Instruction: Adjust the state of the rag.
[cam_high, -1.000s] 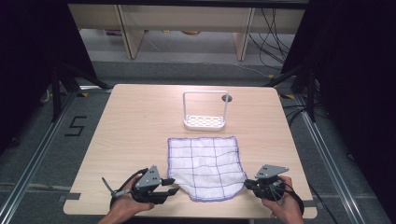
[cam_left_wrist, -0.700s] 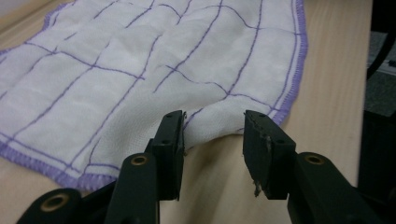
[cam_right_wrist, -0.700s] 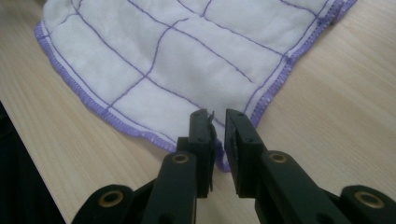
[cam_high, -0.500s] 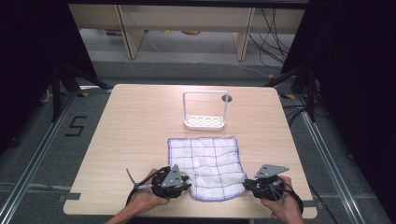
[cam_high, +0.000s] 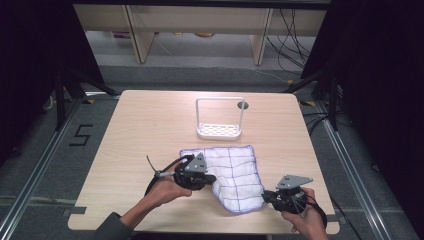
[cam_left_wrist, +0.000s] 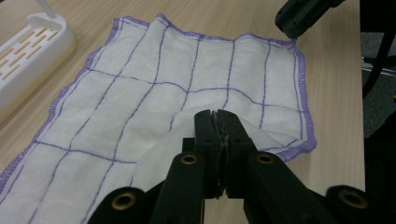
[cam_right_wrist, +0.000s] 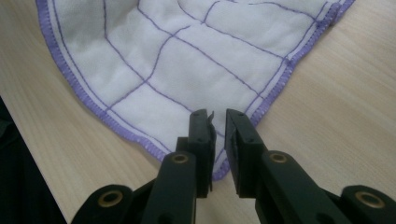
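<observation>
The left gripper (cam_high: 209, 179) has just been closing and now pinches a lifted corner of the white cloth with purple grid lines and purple hem (cam_high: 235, 172), folding it over the rest. The right gripper (cam_right_wrist: 216, 122), at the lower right of the high view, has its jaws narrowly parted over the cloth's near corner; whether they grip it cannot be told. Bare wooden table (cam_high: 150, 125) surrounds the cloth; a white plastic rack (cam_high: 220, 120) stands beyond it.
</observation>
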